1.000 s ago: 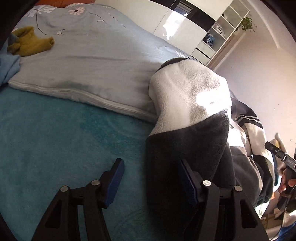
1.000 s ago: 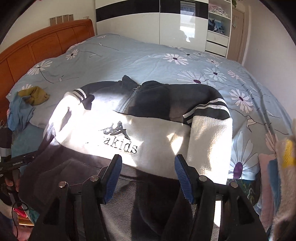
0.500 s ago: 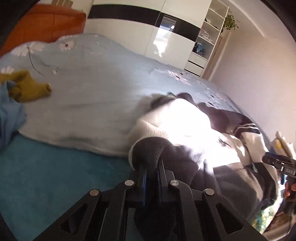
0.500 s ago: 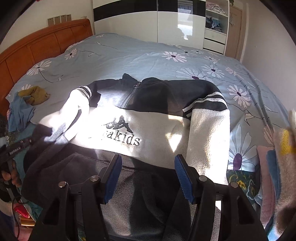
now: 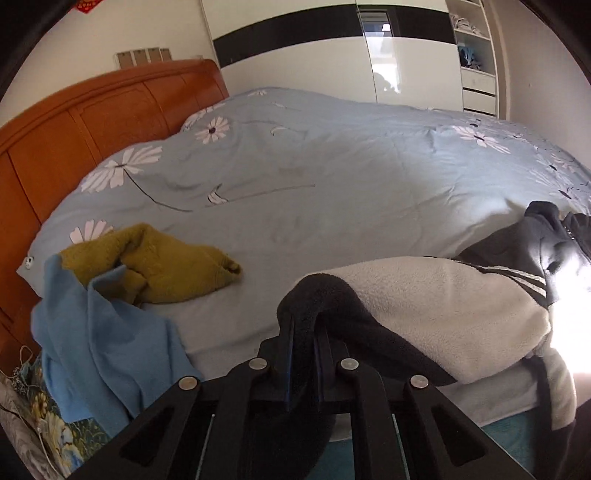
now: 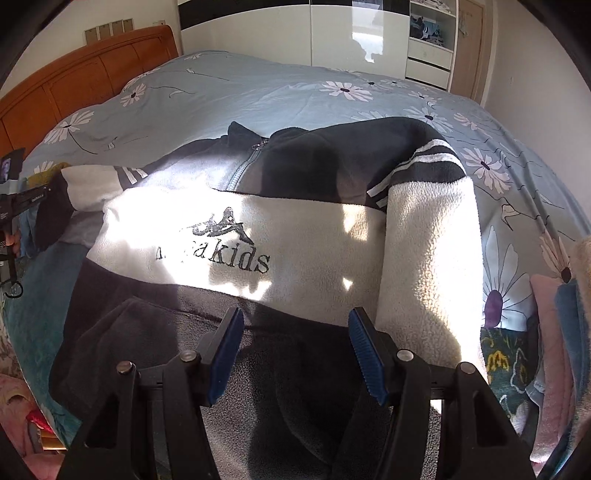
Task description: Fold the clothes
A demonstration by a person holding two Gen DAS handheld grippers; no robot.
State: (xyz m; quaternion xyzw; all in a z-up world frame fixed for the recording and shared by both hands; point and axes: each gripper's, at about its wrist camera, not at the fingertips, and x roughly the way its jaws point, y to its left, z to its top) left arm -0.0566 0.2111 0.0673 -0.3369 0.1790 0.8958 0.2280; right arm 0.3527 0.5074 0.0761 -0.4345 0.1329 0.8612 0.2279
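A black, white and grey fleece jacket [image 6: 295, 240] lies front up on the bed, zip collar at the far end. My right gripper [image 6: 295, 354] hovers open over its dark hem, with nothing between the blue pads. The right sleeve [image 6: 428, 236] is folded down along the body. In the left wrist view my left gripper [image 5: 304, 350] is shut on the dark cuff of the left sleeve [image 5: 424, 295], lifted above the bed edge. From the right wrist view the left gripper [image 6: 40, 206] shows at the far left, with the cuff in it.
An olive garment [image 5: 159, 262] and a blue one [image 5: 99, 339] lie heaped at the bed's left edge. The floral duvet [image 5: 332, 177] covers the bed up to the orange headboard [image 5: 92, 118]. Folded pink and blue cloth [image 6: 554, 332] sits at the right. Wardrobes [image 6: 332, 33] stand behind.
My left gripper shut on the sleeve cuff, then lifted and swung it toward the headboard side. The right gripper stayed open over the hem.
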